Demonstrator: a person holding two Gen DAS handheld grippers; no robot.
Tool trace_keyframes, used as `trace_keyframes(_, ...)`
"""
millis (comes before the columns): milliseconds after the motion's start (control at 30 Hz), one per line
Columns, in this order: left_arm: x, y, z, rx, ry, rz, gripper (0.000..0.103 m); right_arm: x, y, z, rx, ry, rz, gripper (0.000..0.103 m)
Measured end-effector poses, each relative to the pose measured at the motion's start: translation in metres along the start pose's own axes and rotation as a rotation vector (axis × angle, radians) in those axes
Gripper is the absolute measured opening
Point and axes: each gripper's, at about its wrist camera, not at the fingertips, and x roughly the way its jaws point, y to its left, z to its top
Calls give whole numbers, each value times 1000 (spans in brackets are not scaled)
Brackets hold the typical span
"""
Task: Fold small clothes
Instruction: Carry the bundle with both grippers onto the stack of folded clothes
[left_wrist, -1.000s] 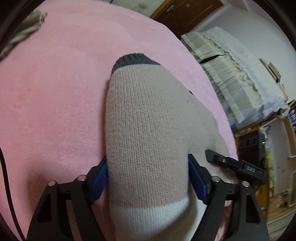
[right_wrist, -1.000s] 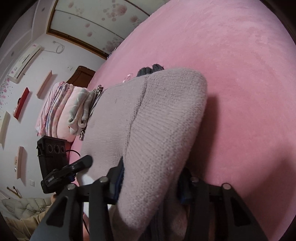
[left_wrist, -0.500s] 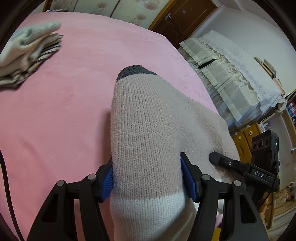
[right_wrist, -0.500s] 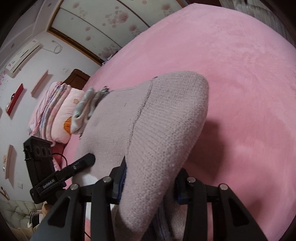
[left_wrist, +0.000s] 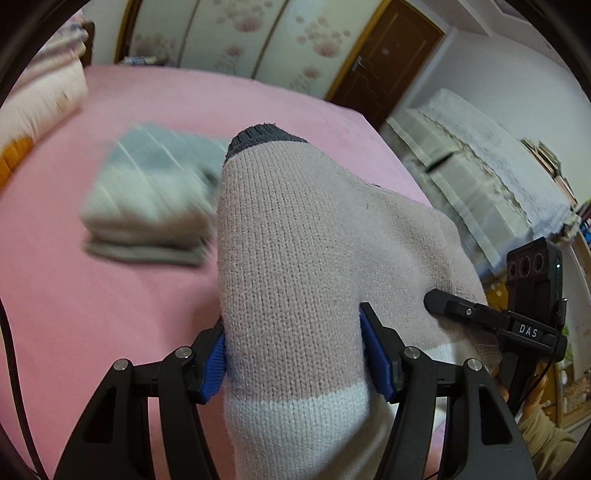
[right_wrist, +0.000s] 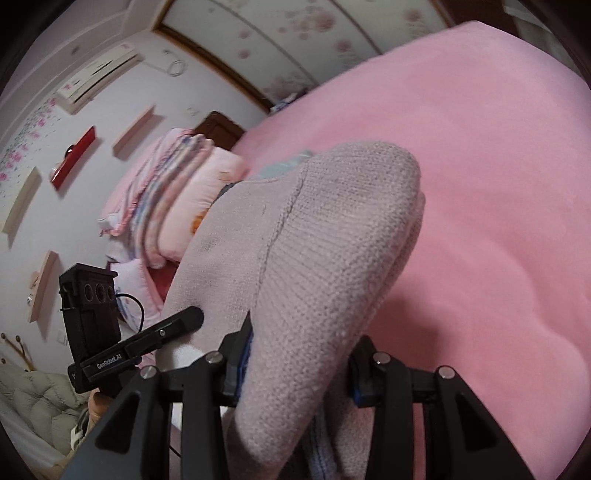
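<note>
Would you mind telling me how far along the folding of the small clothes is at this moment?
Done: a blurred stack of folded grey-and-white clothes already lies on the pink bedspread. In hand: the pale pink knitted garment with a dark grey cuff is held above the bed, clamped by both the left gripper and the right gripper. Left: it is not yet laid down; whether its folding is finished cannot be judged.
</note>
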Motion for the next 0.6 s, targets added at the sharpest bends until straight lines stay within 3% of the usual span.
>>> trace_keyframes(167,-17,54,89,24,-55,46,63,64,69,81,-77,-46,11,39)
trace_keyframes(333,-1,119,173,3,-100,67,64,133,99,152,-68,-97,15,39)
trace_keyframes(433,31,163,206,-36,-80,70,65,181,99,182,-37,-100,9,40)
trace_keyframes(600,100,211,224,-103,-50,80,65,252,69,199,31,-76,-16,40)
